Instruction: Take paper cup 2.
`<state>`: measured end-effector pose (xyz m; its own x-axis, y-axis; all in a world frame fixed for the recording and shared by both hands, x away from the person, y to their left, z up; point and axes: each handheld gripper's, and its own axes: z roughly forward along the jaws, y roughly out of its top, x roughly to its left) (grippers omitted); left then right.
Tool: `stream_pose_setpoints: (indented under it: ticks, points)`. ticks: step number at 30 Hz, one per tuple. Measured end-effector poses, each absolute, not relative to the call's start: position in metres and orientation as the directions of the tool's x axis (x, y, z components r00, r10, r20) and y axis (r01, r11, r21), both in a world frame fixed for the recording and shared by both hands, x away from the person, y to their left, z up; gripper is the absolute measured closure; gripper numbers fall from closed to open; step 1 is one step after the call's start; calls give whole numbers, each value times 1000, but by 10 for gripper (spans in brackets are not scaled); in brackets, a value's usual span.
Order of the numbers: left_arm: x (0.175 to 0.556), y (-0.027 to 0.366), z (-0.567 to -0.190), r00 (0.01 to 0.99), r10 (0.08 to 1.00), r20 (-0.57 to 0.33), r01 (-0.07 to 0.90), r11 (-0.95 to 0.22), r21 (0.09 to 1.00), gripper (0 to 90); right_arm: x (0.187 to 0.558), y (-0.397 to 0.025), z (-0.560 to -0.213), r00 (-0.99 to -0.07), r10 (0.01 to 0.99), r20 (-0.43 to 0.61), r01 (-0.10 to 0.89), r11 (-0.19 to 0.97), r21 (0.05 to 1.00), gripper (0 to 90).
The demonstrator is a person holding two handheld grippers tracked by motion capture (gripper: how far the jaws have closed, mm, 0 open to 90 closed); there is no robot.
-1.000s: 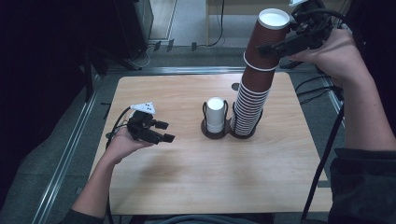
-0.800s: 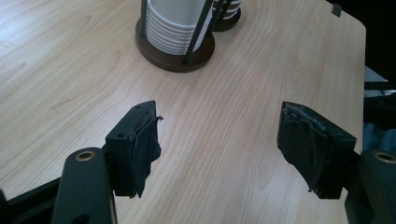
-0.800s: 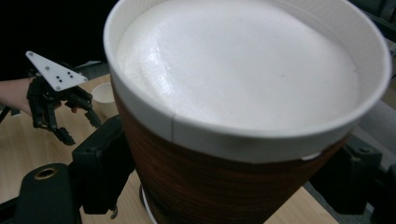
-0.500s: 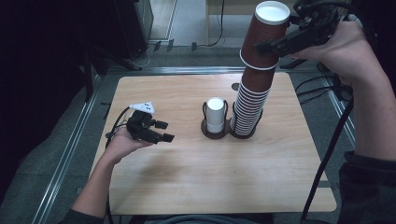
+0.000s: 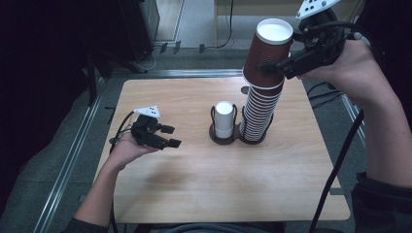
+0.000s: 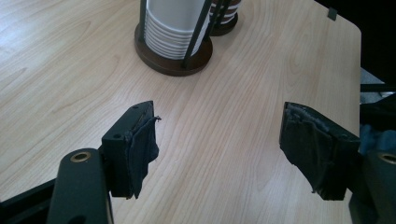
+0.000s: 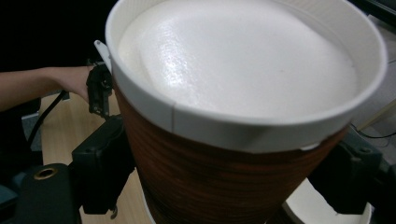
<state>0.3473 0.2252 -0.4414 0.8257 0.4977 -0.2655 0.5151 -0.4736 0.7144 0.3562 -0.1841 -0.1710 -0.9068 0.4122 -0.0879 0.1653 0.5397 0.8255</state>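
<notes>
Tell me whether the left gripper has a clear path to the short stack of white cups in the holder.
Probably yes: the left gripper is open, with bare table between it and the white cups.

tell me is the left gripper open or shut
Open: the left gripper has its jaws spread wide apart over the bare table, holding nothing.

High view overhead; gripper views close, sharing table (image 5: pixel 194 189).

Black left hand-held gripper (image 5: pixel 167 136), white three-cornered plate, trailing black cable, brass-ringed screw holes
</notes>
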Motion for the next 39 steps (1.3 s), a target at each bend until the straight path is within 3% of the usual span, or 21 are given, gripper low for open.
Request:
stream_pose_setpoints:
  ticks: [20,39]
  points:
    - [345,223,-439,832,488,-265,507,-472,721,252,336,-178,-214,-940,340,-12,169,496,852,163]
    - [342,219,-439,848,470,-244,478,-480,736,250,325,-164,-286,-957,290,10,164,512,843,164]
